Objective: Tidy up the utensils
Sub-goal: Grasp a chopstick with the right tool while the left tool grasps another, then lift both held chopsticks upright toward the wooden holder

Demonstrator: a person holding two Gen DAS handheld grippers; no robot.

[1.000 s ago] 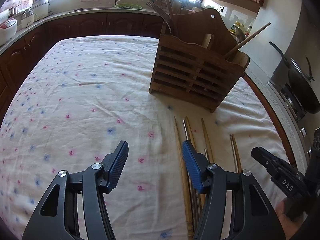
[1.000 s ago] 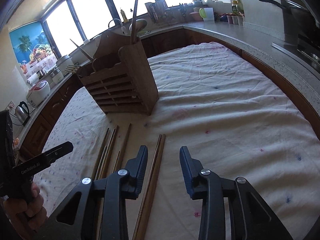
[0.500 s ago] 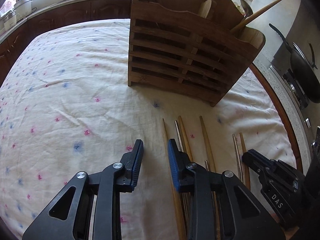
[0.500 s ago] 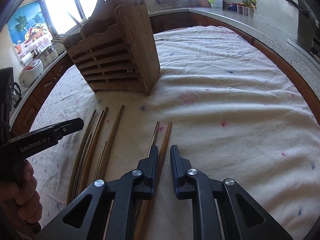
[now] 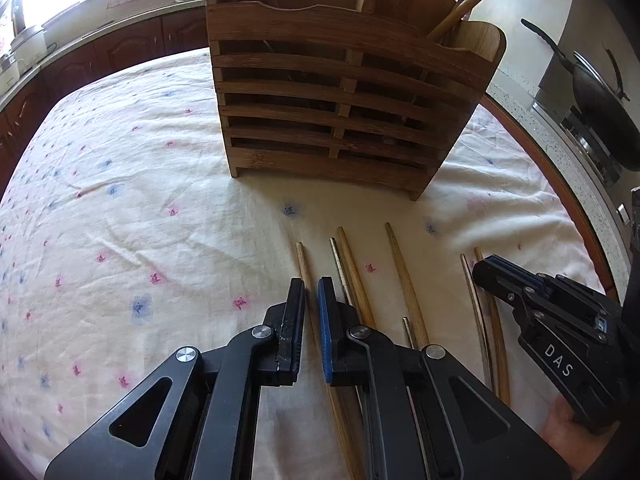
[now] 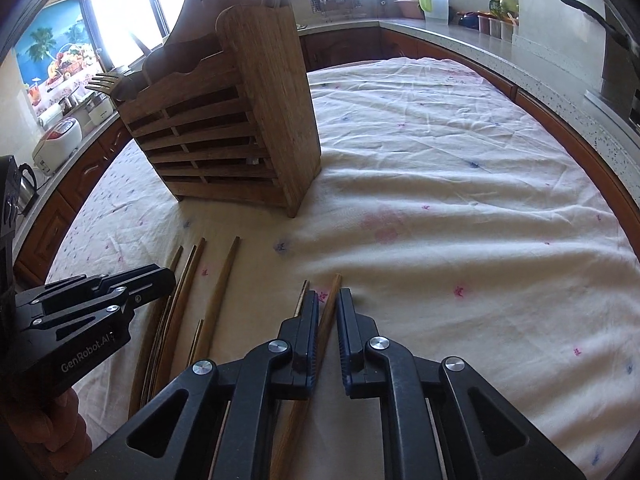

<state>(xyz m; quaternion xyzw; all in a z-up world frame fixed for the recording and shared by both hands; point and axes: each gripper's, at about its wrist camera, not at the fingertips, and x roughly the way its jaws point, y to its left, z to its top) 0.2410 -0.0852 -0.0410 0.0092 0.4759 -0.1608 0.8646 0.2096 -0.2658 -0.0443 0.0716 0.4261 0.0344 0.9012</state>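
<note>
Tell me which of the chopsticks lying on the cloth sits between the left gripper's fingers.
The leftmost wooden chopstick: its tip pokes out ahead of the left gripper, whose jaws have just closed around it. The other chopsticks lie farther right, outside the fingers.

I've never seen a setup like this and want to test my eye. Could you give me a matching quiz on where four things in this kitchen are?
Things:
1. chopsticks
2. fork
3. black wok
4. rice cooker

Places:
A. on the stove
B. lying flat on the tablecloth
C. sticking out of the wooden rack
D. on the counter past the table

Pairs: 1-B, 2-C, 3-A, 4-D
</note>
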